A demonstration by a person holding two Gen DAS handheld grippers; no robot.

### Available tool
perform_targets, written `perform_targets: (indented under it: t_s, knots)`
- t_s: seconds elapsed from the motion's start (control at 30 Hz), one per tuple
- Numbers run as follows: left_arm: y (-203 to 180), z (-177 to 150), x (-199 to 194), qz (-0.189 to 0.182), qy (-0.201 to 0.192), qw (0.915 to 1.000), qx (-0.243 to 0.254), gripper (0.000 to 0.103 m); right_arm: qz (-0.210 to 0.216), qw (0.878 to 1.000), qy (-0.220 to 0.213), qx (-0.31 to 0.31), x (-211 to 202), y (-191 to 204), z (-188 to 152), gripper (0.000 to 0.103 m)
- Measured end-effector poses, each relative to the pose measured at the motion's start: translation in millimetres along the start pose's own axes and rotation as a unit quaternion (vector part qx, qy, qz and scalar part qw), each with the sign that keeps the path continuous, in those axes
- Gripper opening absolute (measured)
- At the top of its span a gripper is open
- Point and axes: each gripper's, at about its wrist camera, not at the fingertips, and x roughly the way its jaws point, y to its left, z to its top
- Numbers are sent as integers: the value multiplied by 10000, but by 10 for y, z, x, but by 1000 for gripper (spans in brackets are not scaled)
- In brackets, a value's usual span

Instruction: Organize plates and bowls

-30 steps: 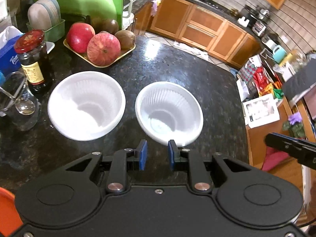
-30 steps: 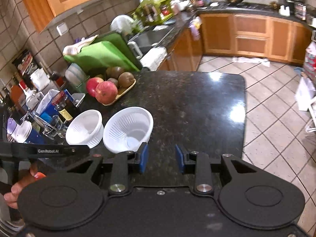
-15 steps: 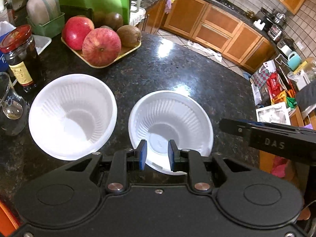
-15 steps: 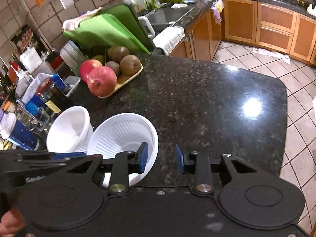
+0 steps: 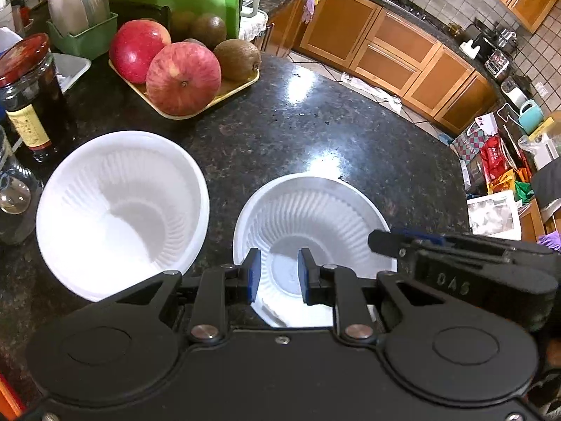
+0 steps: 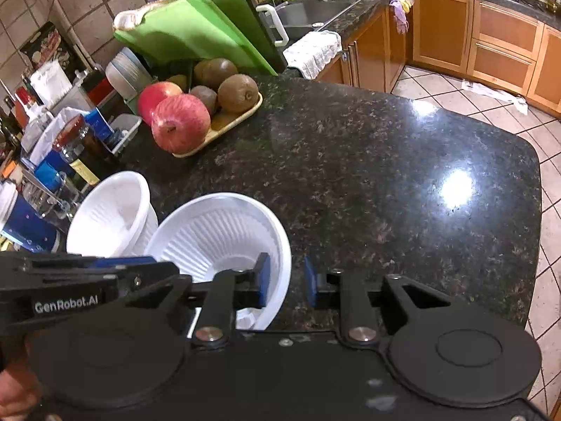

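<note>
The left gripper hangs directly over the near white ribbed plastic bowl, jaws spread, with the near rim of that bowl passing under the blue pads. No pad touches the plastic as far as the left wrist view shows. The right gripper has its jaws spread astride the right-hand rim of the same bowl: the left pad is inside the wall, the right pad outside over the stone. Whether either pad presses the rim cannot be told.

Ahead and to the left of the left gripper sits the second white ribbed plastic bowl, upright, close beside the first but apart from it.

Task state, as a judgement: neither bowl is lifted or nested, so the stacking has not begun; one bowl is to be gripped and seated in the other. No plates are visible.

Clearance: ahead and to the right of both grippers, the black speckled granite countertop runs open to its rounded far edge, with tiled floor beyond. To the left, room is tight: a dark glass jar with a red lid and a clear drinking glass stand just beside the second bowl. Farther ahead lies a beige tray of apples and kiwis.
</note>
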Motion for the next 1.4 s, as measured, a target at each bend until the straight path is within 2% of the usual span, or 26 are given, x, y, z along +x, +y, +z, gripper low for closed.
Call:
perform_targets:
  t_s: [0.2,0.37,0.5,0.67,0.8,1.2,1.4]
  knots:
    - [-22,9,34,-285,158,9995,10,28,5,9999,65,-135,-12,99,-70,14]
    - [-87,-13,-69,-339,14,9991,254,28,-26,9997,19,-255,-94,207,-94,14]
    - [-89,-50,-144,-103,-144,9990,417,28,-254,9993,56,-280,-80,215,-128,14]
    - [-31,-101,-219,112,-305,9976,613,28,-314,9994,108,-123,-47,141,-130,15]
    - [34,-99,-165,276,-307,9975,567,28,-309,9994,104,-95,-21,118,-131,15]
    - [69,-38,133,297,75,9987,412,28,-221,9996,159,-88,54,123,-130,15]
    - [31,-57,-2,260,-3,9987,438,28,-244,9997,72,-61,-79,141,-129,15]
